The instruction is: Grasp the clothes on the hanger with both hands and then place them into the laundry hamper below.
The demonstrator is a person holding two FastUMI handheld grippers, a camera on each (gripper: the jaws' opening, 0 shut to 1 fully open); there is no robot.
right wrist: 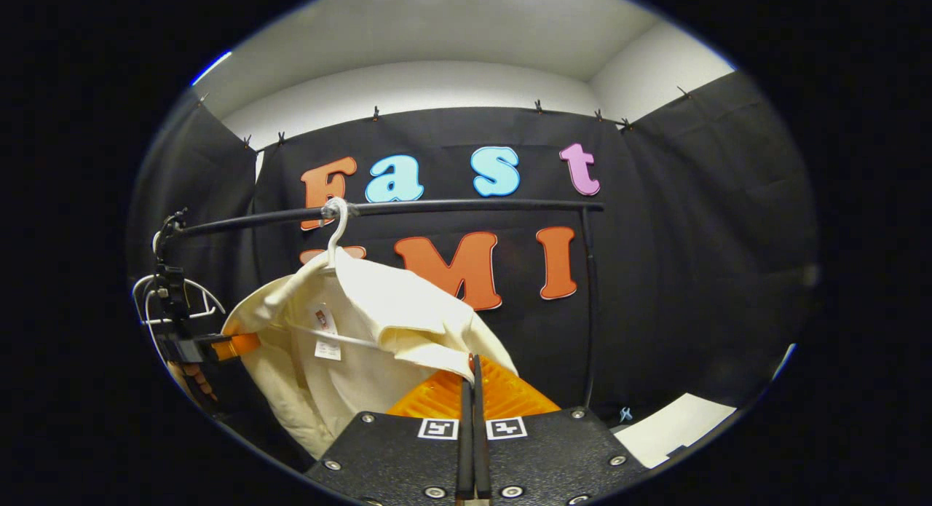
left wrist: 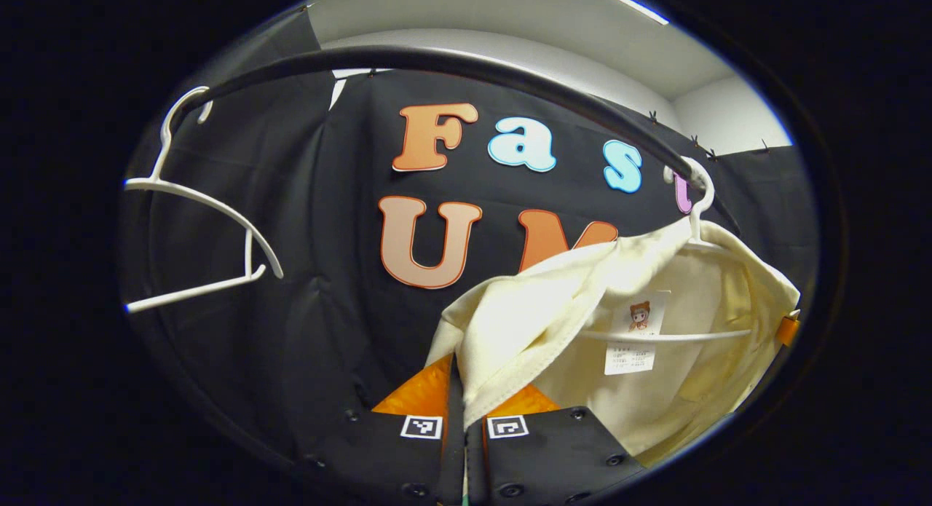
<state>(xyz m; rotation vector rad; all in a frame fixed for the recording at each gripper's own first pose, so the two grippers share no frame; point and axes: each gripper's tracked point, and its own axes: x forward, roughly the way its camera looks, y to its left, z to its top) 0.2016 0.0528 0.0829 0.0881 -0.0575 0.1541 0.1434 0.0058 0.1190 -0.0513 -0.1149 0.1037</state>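
A cream garment (left wrist: 655, 389) hangs on a white hanger (left wrist: 700, 200) from the black rail (left wrist: 437, 58). In the left gripper view, my left gripper (left wrist: 457, 397) is shut on a folded edge of its near shoulder. Part of the other gripper shows at the garment's far edge (left wrist: 788, 330). In the right gripper view the garment (right wrist: 364, 324) drapes off its hanger (right wrist: 336, 229), pulled out on both sides. My right gripper (right wrist: 472, 378) is shut on the right edge. The left gripper (right wrist: 233, 346), held by a hand (right wrist: 193, 378), pinches the left edge.
An empty white hanger (left wrist: 204, 200) hangs farther along the rail, behind the left gripper in the right gripper view (right wrist: 145, 295). The rail (right wrist: 473, 205) ends at a black upright post (right wrist: 586, 309). A pale patch of floor (right wrist: 677, 426) lies low right.
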